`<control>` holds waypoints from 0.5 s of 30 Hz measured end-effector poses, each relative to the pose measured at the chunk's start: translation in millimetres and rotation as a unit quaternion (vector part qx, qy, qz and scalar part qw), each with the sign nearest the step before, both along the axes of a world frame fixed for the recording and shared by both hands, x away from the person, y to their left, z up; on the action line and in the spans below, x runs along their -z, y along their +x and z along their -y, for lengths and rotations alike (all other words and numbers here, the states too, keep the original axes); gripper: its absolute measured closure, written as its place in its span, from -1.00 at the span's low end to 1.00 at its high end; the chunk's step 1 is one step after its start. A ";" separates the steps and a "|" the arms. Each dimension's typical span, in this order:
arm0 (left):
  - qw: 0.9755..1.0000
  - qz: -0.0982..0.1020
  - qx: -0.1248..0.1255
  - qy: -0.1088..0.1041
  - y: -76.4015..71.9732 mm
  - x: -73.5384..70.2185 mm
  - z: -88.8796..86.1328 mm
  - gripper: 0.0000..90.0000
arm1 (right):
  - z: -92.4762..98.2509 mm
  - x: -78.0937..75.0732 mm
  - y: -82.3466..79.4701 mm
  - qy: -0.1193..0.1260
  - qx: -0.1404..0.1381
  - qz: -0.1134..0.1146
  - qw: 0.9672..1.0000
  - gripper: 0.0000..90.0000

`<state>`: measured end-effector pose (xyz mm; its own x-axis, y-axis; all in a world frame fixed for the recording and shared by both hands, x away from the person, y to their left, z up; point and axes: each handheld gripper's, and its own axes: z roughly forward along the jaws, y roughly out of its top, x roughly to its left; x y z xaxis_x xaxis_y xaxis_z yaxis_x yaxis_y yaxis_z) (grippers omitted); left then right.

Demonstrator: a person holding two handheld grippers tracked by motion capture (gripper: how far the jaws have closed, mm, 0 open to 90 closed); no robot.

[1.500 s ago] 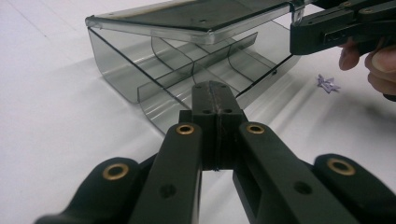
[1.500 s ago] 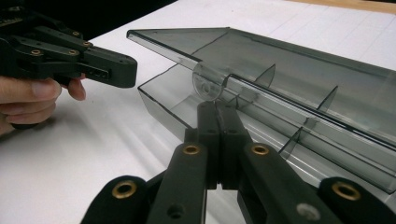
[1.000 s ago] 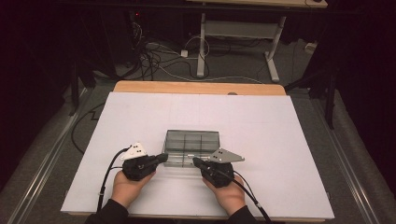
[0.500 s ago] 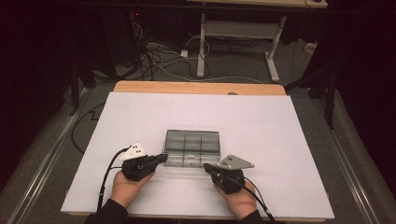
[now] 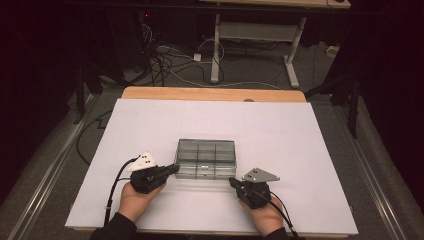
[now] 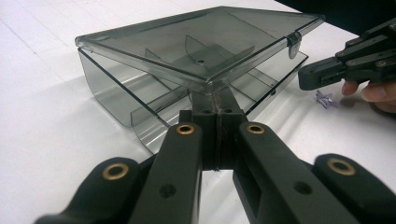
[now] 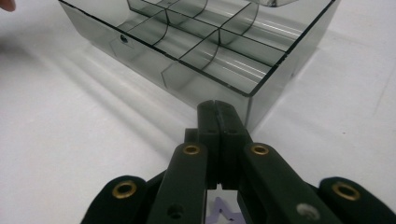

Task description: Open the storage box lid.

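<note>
Smoky-grey clear plastic compartment box (image 5: 205, 158) sits on the white tabletop (image 5: 280, 130) between both tongs — its hinged lid (image 6: 201, 44) raised. Left gripper (image 6: 215, 100) is clenched, its tips pushed under the lid's corner. Right gripper (image 7: 218, 114), also clenched (holding nothing), hovers just beside the box's near corner.

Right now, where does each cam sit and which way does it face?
High view: above the table's near side, looking forward and down; both hands, left gripper, right gripper.
Left gripper view: on the left gripper, facing the box corner under its raised lid.
Right gripper view: on the right gripper, facing the box's compartments.
Shared: the box.
</note>
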<state>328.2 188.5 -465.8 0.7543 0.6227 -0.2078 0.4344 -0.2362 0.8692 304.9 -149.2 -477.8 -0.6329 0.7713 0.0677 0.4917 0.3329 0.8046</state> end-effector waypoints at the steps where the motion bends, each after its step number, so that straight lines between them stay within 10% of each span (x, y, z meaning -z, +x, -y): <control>1: 1.000 0.000 0.000 0.001 -0.1 -0.1 0.5 0.97 | 0.8 0.0 0.5 0.001 -0.001 0.000 1.000 1.00; 15: 1.000 0.001 0.002 0.004 2.1 -0.6 5.5 0.96 | 15.4 -5.6 -6.1 0.020 -0.006 0.012 1.000 0.96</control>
<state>330.3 182.9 -465.2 0.7573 0.6211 -0.2018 0.4318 -0.2443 0.8683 298.8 -164.6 -472.2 -0.6444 0.7602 0.0830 0.4689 0.3070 0.8282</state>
